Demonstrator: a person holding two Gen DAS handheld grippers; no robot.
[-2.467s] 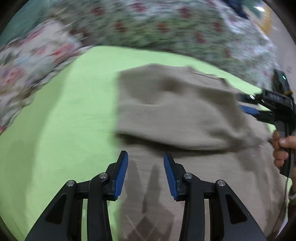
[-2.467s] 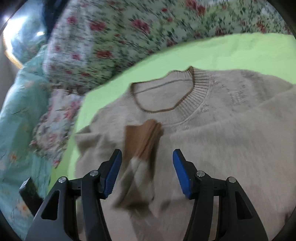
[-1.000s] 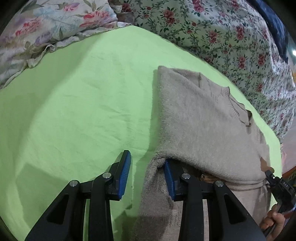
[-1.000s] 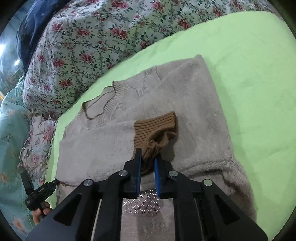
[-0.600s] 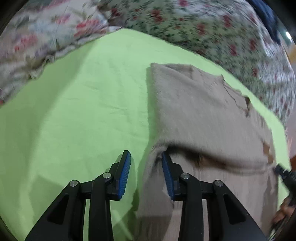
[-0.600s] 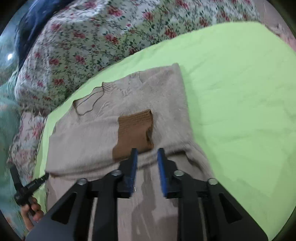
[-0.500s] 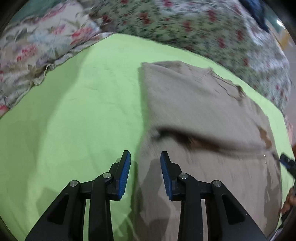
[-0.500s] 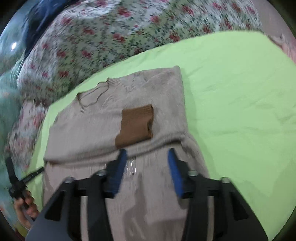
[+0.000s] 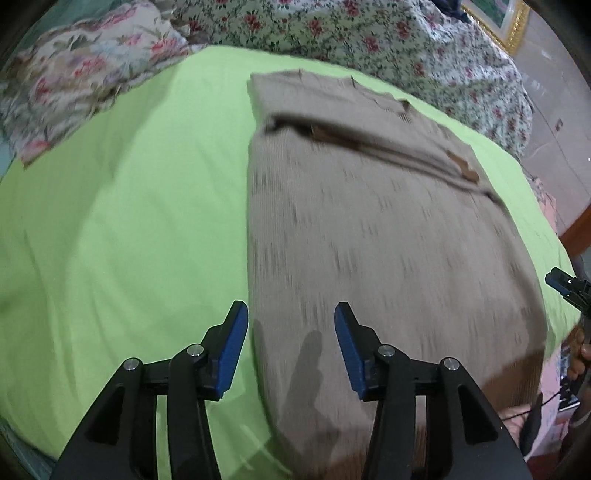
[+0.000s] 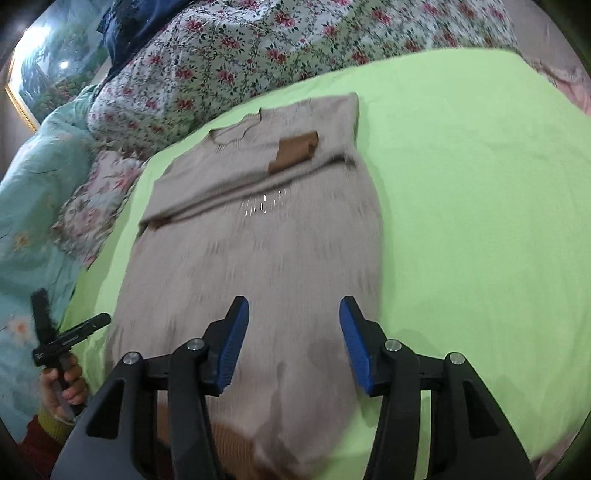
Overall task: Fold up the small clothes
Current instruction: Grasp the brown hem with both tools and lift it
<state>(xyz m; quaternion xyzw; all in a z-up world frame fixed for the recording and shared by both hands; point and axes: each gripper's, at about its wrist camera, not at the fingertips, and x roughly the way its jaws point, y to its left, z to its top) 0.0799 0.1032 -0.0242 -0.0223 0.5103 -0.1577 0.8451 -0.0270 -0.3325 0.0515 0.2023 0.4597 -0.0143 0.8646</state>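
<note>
Left wrist view looks down on a bed spread with a lime-green sheet (image 9: 122, 206), lightly creased and bare to the left of a beige knitted sweater (image 9: 369, 229). That sweater lies flat on the sheet with its sleeves folded across the chest; a brown cuff (image 9: 461, 166) shows near its far right edge. The left gripper (image 9: 290, 345) hovers over the sweater's near left edge, its jaws opening, with nothing pressed between the blue pads. Behind the sheet lies a floral quilt (image 9: 369, 40) with small red roses, and a paler flowered pillow (image 9: 81, 77) sits at the far left corner. A gilt picture frame (image 9: 513, 22) shows at the top right.

From the right wrist view, the right gripper (image 10: 293, 345) stands apart and empty above the sweater's lower body, near its brown hem (image 10: 229, 454). A teal flowered cover (image 10: 33, 206) fills the left side, beside a hand (image 10: 62, 387) holding the other tool. Dark blue cloth (image 10: 125, 26) lies on the quilt.
</note>
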